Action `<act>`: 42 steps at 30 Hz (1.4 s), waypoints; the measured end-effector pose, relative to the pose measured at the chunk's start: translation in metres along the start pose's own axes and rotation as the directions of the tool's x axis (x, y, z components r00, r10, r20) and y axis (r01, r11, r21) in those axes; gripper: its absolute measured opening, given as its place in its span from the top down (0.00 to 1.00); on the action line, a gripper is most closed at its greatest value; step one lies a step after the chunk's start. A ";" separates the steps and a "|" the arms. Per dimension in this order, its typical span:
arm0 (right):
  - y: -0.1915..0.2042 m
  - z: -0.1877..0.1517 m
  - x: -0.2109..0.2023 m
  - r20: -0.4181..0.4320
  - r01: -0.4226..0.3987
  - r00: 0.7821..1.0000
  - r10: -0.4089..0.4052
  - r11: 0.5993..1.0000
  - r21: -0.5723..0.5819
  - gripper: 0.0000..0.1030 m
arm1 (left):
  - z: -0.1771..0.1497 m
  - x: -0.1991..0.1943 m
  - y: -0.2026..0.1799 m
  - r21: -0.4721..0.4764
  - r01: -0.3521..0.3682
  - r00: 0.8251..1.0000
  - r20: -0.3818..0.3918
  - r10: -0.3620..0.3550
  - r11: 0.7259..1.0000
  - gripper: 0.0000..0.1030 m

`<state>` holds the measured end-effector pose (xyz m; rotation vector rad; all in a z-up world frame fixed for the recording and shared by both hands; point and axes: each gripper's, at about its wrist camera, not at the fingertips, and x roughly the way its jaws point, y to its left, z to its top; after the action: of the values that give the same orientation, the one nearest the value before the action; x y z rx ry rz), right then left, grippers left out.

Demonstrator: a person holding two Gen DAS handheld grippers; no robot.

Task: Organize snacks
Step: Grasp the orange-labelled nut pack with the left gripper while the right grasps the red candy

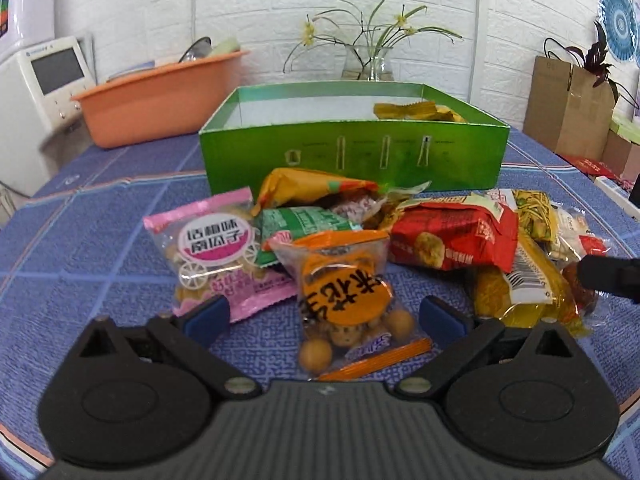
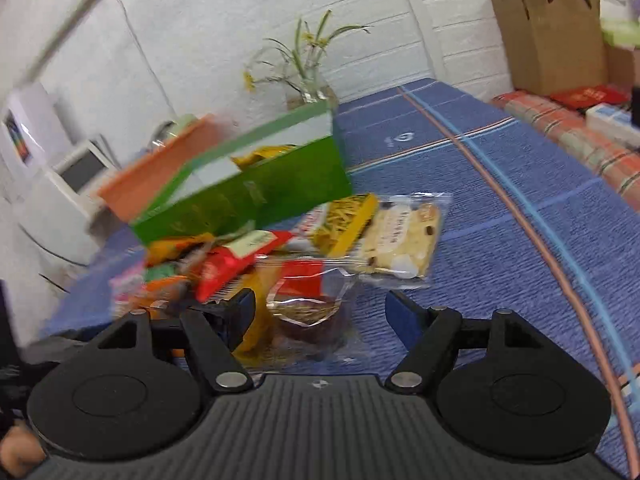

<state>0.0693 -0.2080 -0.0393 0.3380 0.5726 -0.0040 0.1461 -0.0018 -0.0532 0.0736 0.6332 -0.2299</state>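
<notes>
in the left wrist view, the green box (image 1: 352, 156) of glossy card held only a few yellow packets (image 1: 416, 111), while most crinkly plastic snacks (image 1: 344, 296) lay heaped on the woven blue table (image 1: 80, 248); the left gripper (image 1: 324, 322) stood with jaws spread, empty. in the right wrist view, blurred, the right gripper (image 2: 320, 316) had jaws spread around a clear wrapped dark snack (image 2: 308, 316).

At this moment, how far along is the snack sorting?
Early. Done: only a few yellow packets lie in the green box. In hand: nothing; the left claw is open around the orange-label packet, and the right claw is open over a dark snack pack. Left: most of the pile on the tablecloth.
</notes>
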 end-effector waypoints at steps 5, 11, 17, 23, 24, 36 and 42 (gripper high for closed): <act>-0.006 -0.008 0.007 0.008 0.006 1.000 -0.006 1.000 -0.028 0.22 | -0.002 0.000 0.000 0.011 0.061 0.998 0.009 -0.061 0.998 0.27; -0.007 -0.014 -0.013 0.048 -0.015 0.999 0.017 1.000 -0.028 0.23 | -0.006 -0.012 -0.001 0.008 0.121 0.992 0.016 -0.121 0.993 0.43; 0.003 -0.016 -0.041 0.126 -0.048 0.990 0.060 0.994 -0.096 0.22 | -0.013 -0.043 0.016 -0.078 0.165 0.986 0.049 -0.162 0.983 0.43; 0.022 -0.016 -0.047 0.105 -0.143 0.981 0.160 0.978 -0.155 0.22 | -0.010 -0.077 0.035 -0.129 0.154 0.984 0.113 -0.140 0.980 0.43; 0.026 -0.015 -0.046 0.102 -0.155 0.979 0.173 0.973 -0.169 0.22 | -0.008 -0.082 0.038 -0.130 0.139 0.984 0.126 -0.123 0.982 0.44; 0.053 0.004 -0.038 0.086 -0.279 0.947 0.308 0.928 -0.248 0.22 | 0.023 -0.090 0.063 -0.137 0.057 0.977 0.212 -0.027 0.989 0.47; 0.047 -0.002 -0.039 0.074 -0.317 0.938 0.339 0.923 -0.219 0.21 | -0.005 -0.099 0.071 -0.176 -0.091 0.988 0.104 0.111 0.980 0.15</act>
<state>0.0403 -0.1662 -0.0050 0.2285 0.3957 0.3569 0.0828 0.0863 0.0014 -0.0718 0.5326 -0.0801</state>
